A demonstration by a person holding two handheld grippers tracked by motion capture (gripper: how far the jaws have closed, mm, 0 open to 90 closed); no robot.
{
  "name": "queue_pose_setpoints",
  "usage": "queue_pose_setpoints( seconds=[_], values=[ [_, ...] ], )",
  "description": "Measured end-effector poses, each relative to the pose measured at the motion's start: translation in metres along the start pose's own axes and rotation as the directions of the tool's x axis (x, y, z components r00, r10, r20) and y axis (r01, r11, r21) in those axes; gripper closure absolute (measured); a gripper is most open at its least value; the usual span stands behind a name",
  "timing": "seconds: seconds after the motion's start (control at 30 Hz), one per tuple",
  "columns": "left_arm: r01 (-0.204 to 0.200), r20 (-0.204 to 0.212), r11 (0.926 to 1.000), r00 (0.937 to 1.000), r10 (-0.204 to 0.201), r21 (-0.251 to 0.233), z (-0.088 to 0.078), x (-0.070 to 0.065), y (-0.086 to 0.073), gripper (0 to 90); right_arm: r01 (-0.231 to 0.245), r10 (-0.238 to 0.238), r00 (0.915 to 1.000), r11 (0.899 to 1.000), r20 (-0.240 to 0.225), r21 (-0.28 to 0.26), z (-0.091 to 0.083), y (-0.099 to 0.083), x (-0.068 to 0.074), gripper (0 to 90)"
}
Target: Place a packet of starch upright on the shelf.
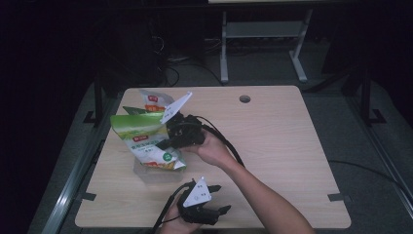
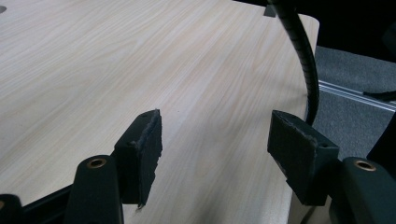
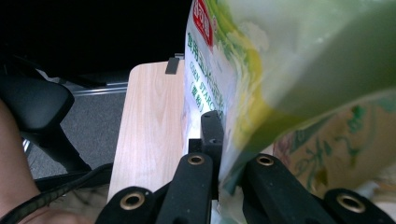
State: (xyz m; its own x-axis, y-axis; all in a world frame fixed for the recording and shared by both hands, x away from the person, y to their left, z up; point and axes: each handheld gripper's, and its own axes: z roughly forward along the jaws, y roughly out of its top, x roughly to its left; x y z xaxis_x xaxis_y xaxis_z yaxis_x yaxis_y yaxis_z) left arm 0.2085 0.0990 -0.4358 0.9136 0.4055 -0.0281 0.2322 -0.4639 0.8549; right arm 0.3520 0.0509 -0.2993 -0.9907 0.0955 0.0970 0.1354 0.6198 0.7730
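A green and white snack bag point(image 1: 141, 134) hangs upright over the left part of the wooden table point(image 1: 272, 141). My right gripper point(image 1: 164, 142) is shut on the bag's right edge, and a hand holds the gripper from the right. In the right gripper view the two black jaws pinch the bag point(image 3: 289, 70) at its edge, right gripper point(image 3: 223, 158). Near the table's front edge, my left gripper point(image 1: 220, 199) is open with nothing between its jaws. The left gripper view has the left gripper point(image 2: 217, 130) over bare wood, its pads point(image 2: 149, 144) wide apart.
Behind the held bag stand another white and orange bag point(image 1: 153, 101) and a green packet point(image 1: 131, 110). What looks like a clear plastic box point(image 1: 157, 174) sits under the held bag. A cable hole point(image 1: 244, 99) marks the far edge. A black cable point(image 2: 303, 51) crosses the left gripper view.
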Motion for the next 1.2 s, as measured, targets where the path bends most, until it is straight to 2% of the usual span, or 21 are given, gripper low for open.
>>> queue_pose_setpoints(
  seconds=[0.07, 0.13, 0.33, 0.47, 0.53, 0.6, 0.7, 0.8, 0.87, 0.93, 1.03, 1.2],
  values=[
    [0.000, 0.000, 1.0000, 1.0000, 0.000, 0.002, 0.000, 0.000, 0.000, 34.7, 0.008, -0.008, 0.9999, 1.000, -0.006, 0.010, 0.006, 0.001, -0.001, 90.0],
    [0.021, 0.010, 0.9998, 0.9997, -0.021, -0.006, 0.000, -0.001, 0.000, 34.3, 0.012, -0.012, 0.9998, 1.000, -0.014, 0.012, 0.013, 0.001, -0.003, 90.0],
    [0.005, 0.010, 1.0000, 0.9999, -0.005, 0.002, 0.001, 0.001, -0.001, 33.5, 0.004, -0.004, 0.9994, 1.000, -0.036, 0.012, 0.030, -0.002, -0.009, 90.0],
    [0.003, 0.014, 1.0000, 0.9999, -0.003, -0.006, 0.001, 0.001, -0.001, 33.6, -0.026, 0.025, 0.9983, 1.000, -0.052, -0.003, 0.038, -0.011, -0.015, 90.0],
    [0.015, 0.017, 0.9999, 0.9997, -0.015, 0.001, 0.001, 0.000, -0.002, 33.6, -0.036, 0.035, 0.9974, 0.999, -0.062, -0.011, 0.042, -0.017, -0.017, 90.0],
    [-0.006, 0.017, 1.0000, 0.9998, 0.006, 0.005, 0.002, 0.000, -0.001, 33.6, -0.039, 0.038, 0.9978, 0.999, -0.055, -0.008, 0.046, -0.023, -0.017, 90.0],
    [-0.006, 0.016, 1.0000, 0.9999, 0.006, 0.007, 0.001, -0.001, -0.001, 33.6, -0.040, 0.040, 0.9976, 0.999, -0.057, -0.003, 0.054, -0.033, -0.017, 90.0],
    [-0.011, 0.015, 0.9999, 0.9998, 0.011, 0.005, 0.001, -0.001, -0.002, 33.6, -0.051, 0.050, 0.9966, 0.999, -0.065, -0.011, 0.056, -0.039, -0.018, 89.9],
    [-0.013, 0.015, 0.9999, 0.9998, 0.012, 0.004, 0.001, -0.001, -0.002, 33.6, -0.050, 0.050, 0.9967, 0.999, -0.064, -0.001, 0.057, -0.042, -0.019, 89.9],
    [-0.008, 0.016, 1.0000, 0.9998, 0.008, -0.001, 0.001, -0.002, -0.002, 33.6, -0.030, 0.031, 0.9983, 0.999, -0.049, 0.030, 0.061, -0.046, -0.018, 89.9],
    [-0.009, 0.015, 1.0000, 0.9999, 0.009, 0.000, 0.001, -0.003, -0.002, 33.6, -0.035, 0.037, 0.9982, 0.999, -0.048, 0.039, 0.064, -0.051, -0.017, 89.9],
    [-0.019, 0.016, 0.9998, 0.9997, 0.019, 0.004, 0.002, -0.004, -0.002, 33.6, -0.047, 0.047, 0.9981, 0.999, -0.040, 0.023, 0.063, -0.061, -0.018, 89.9]
  ],
)
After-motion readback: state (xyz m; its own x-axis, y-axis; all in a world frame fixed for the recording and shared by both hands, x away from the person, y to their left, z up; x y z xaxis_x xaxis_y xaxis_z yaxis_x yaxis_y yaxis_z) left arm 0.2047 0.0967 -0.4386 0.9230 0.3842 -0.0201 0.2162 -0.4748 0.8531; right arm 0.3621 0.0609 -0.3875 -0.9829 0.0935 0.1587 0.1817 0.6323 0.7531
